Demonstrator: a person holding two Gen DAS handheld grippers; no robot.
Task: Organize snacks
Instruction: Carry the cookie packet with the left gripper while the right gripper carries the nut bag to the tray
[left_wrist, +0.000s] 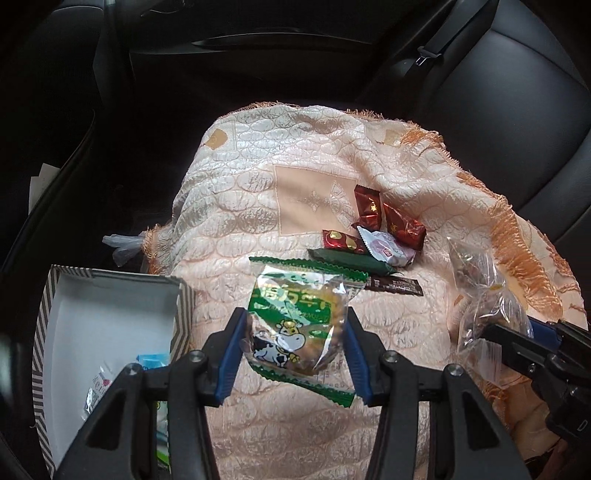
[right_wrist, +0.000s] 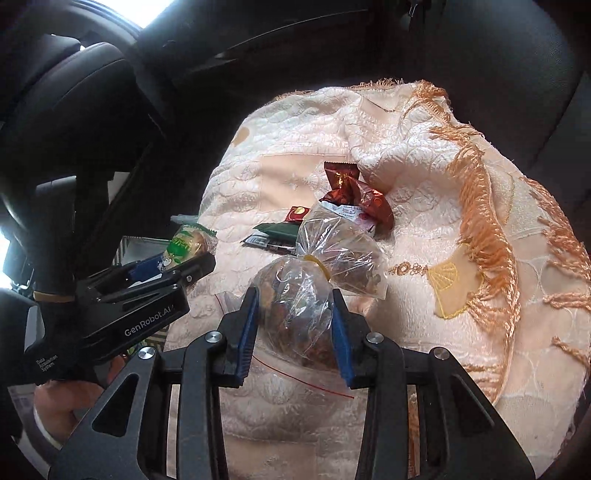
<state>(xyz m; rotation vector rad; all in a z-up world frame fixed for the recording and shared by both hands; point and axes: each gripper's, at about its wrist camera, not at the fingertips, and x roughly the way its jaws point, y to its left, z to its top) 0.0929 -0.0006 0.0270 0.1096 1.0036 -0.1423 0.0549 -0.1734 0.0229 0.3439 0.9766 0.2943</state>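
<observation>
My left gripper (left_wrist: 295, 336) is shut on a green and clear snack packet with a cartoon cow (left_wrist: 295, 317), held just above the peach cloth (left_wrist: 314, 199); the packet also shows in the right wrist view (right_wrist: 186, 245). My right gripper (right_wrist: 295, 325) is shut on a clear plastic bag of brown snacks (right_wrist: 295, 306), tied with a yellow band; the bag also shows in the left wrist view (left_wrist: 476, 295). Several small snacks lie in a cluster on the cloth: red wrapped candies (left_wrist: 369, 210), a white packet (left_wrist: 384, 247), a dark green bar (left_wrist: 351, 260).
A striped cardboard box (left_wrist: 110, 314) with a white inside stands at the left and holds a few packets. An empty zip bag (right_wrist: 295, 373) lies flat under my right gripper. Black car seats surround the fringed cloth.
</observation>
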